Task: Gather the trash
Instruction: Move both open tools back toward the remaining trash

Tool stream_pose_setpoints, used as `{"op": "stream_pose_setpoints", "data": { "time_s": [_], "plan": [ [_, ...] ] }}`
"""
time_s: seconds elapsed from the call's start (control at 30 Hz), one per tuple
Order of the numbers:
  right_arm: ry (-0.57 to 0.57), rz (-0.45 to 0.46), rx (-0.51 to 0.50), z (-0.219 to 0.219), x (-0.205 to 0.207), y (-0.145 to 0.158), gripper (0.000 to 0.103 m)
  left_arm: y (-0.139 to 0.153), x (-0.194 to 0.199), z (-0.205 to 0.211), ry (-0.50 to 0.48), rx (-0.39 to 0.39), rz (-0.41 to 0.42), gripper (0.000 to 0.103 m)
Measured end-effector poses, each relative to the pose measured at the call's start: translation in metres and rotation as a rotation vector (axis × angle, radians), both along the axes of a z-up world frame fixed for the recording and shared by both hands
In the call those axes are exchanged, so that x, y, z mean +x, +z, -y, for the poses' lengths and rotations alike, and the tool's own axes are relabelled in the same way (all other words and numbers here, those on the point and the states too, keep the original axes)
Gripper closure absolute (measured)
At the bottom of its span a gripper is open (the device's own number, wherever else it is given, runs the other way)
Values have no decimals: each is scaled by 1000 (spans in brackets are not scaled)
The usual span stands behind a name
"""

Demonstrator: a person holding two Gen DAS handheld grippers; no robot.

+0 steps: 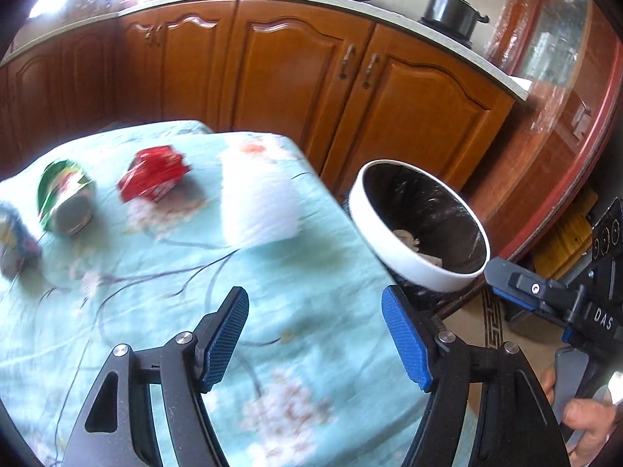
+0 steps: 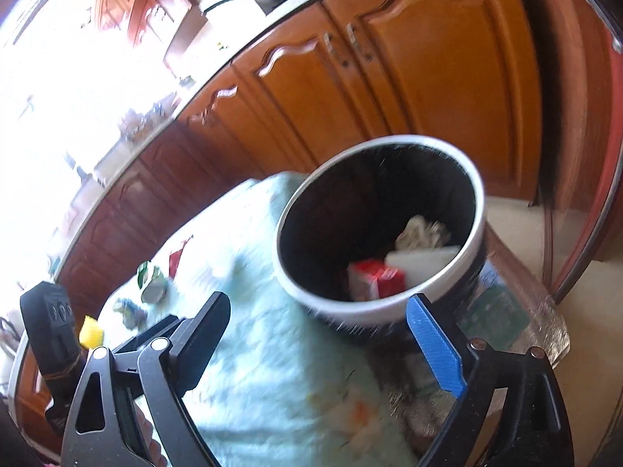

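White letters "DAS" on the black right claw body, packaging print blurred

Four wrappers, maybe; one bin

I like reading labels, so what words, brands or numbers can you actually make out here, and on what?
"DAS": white letters on the black body of the right tongs.
Red packet, green can, red carton in the bin: print too blurred to read.
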State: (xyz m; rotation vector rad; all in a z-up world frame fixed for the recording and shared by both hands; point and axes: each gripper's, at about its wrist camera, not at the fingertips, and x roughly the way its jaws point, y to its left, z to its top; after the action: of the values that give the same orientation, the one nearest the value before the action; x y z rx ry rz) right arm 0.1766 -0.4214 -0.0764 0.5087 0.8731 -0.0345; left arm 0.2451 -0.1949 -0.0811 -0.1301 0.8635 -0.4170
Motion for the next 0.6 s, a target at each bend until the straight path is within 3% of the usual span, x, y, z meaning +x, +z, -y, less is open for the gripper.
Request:
{"op": "stream_pose_setpoints", "data": {
  "time_s": [0.07,0.13,0.23,0.37,0.5,0.6],
  "plan": [
    [23,-10,-19,-16,0,0,8,0,-7,-15,26,-1,-3,32],
    [32,-25,-71,-33,1,2,1,2,-13,-30,59,4,-4,32],
    [73,-11,-138,-57,2,7,0,3,-22,-53,103,-6,-10,31],
    [149,18,-94,-78,6,3,0,4,-33,-84,165,-2,-16,31],
    [128,78,18,-87,10,-4,0,3,-41,-115,231,6,-24,31],
    [127,102,-2,-100,18,-3,0,2,-43,-138,288,7,-33,31]
  ]
}}
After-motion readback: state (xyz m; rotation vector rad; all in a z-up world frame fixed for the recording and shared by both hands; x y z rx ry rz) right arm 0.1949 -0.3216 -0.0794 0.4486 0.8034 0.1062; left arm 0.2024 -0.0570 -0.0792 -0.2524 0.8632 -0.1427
